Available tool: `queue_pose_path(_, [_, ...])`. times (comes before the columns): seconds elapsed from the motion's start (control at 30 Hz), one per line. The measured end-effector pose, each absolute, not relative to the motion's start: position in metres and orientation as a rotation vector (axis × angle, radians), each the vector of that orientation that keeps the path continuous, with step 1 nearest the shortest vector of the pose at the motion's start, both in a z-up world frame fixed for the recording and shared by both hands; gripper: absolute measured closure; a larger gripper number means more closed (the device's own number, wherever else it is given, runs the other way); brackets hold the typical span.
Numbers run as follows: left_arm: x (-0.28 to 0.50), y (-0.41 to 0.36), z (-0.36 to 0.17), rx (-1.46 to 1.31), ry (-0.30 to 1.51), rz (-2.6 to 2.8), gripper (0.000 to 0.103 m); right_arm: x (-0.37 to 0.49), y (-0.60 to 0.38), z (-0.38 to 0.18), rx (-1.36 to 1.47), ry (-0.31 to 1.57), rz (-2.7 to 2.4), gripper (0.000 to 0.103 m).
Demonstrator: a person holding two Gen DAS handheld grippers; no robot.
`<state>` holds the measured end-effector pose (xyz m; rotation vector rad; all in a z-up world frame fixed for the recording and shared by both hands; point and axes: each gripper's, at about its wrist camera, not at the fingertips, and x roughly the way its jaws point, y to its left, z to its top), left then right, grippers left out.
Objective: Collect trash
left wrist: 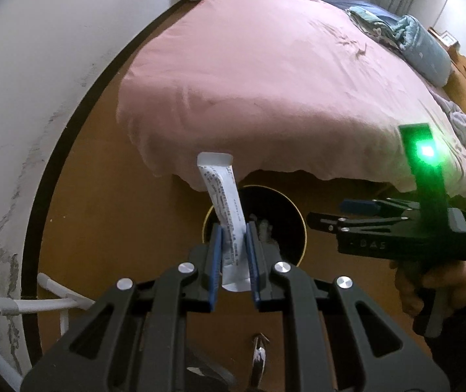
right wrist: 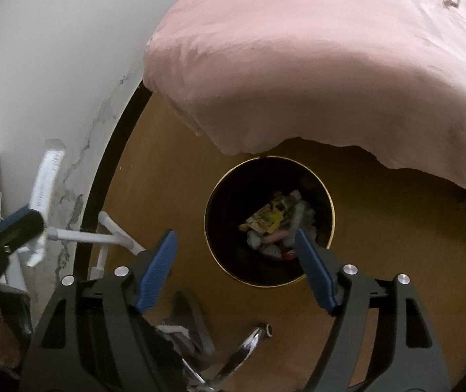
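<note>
Clamping a long white sachet (left wrist: 225, 209) between its blue pads, my left gripper (left wrist: 234, 261) holds the packet nearly upright, tilted a little to the left, with its sealed top end standing well above the fingers and its lower end poking out below them. The sachet has fine printed text along its length, too small to read. Just past the fingertips, on the brown floor (left wrist: 128, 228), sits a round black trash bin (left wrist: 285, 225) with a thin gold rim, so the sachet hangs in front of and above its near left edge.

My right gripper (right wrist: 236, 271) has its fingers spread wide apart with nothing between them. It hovers over the near side of the same bin (right wrist: 226, 245), looking down into it. Inside lies a heap of trash (right wrist: 275, 225): a yellow wrapper, pale crumpled pieces, something pink and something red. From the left wrist view, the right gripper (left wrist: 334, 212) appears off to the right of the bin, held by my right hand (left wrist: 435, 287) in a dark sleeve, with a green light (left wrist: 427, 152) glowing on top.

A bed draped in a pink cover (left wrist: 265, 81) overhangs the floor just behind the bin. A white wall (left wrist: 37, 98) with cracked, flaking paint curves along the left, with white pipes (left wrist: 37, 303) at its base.
</note>
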<state>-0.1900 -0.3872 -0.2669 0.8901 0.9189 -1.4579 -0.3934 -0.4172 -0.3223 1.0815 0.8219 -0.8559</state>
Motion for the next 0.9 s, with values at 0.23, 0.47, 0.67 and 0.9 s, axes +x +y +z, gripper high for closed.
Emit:
queue_pose_path(0.23, [-0.216, -0.408, -0.279, 0.924, 0.935, -1.552, 0.087, -0.424, -0.413, -0.303, 1.107, 0.757, -0.925, 0.026])
queue_pose_path(0.47, [-0.225, -0.409, -0.27, 0.934, 0.888, -1.542, 0.019, -0.437, -0.404, -0.264, 1.05, 0.707, -0.976, 0.02])
queue_pose_path(0.67, [-0.183, -0.366, -0.22, 0.854, 0.854, -1.457, 0.008, -0.406, -0.395, -0.228, 0.951, 0.695, -0.95, 0.015])
queue_pose_path(0.9, [-0.08, -0.248, -0.129, 0.634, 0.743, -1.228, 0.007, -0.285, -0.367, -0.163, 0.742, 0.685, -0.765, 0.013])
